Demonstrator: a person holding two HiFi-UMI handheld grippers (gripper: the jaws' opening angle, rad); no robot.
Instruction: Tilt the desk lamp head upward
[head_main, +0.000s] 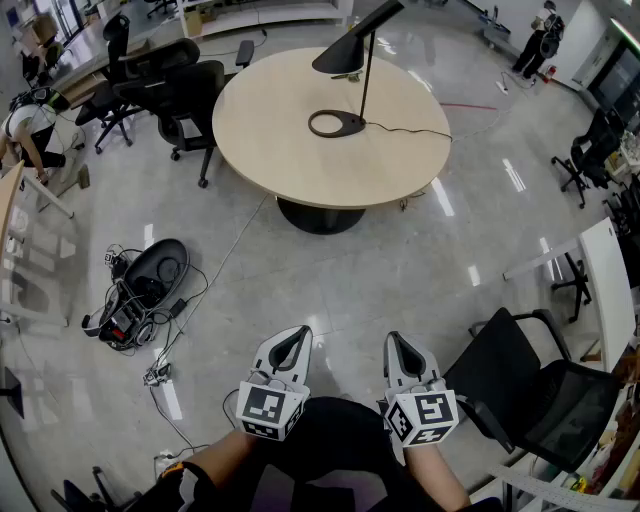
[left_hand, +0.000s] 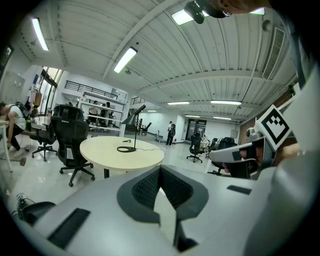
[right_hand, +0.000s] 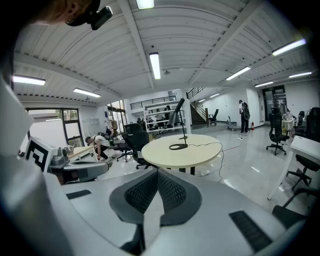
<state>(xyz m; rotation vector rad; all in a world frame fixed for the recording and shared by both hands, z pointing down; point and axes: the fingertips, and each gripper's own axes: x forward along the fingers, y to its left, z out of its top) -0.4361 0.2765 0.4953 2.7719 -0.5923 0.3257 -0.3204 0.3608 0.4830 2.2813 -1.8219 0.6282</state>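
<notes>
The black desk lamp (head_main: 362, 60), a slim stem on a flat ring base (head_main: 336, 123) with a tapered cone head (head_main: 345, 50), stands at upper centre on the round pale wooden table (head_main: 290, 150). A thin cord (head_main: 410, 130) trails right. Below lies a glossy grey floor (head_main: 400, 270). At the bottom edge, the left gripper (head_main: 298, 337) and right gripper (head_main: 398, 345) each have their ribbed jaws pressed together, empty.

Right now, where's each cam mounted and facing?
Head view: on the person's head, facing steeply down at floor and round table; forearms, left claw, right claw show.
Left gripper view: rides the left claw, looks along its shut jaws toward the table; right claw at right.
Right gripper view: rides the right claw, same heading, jaws shut; left claw at left.
Shared: all see the desk lamp on the table.
</notes>
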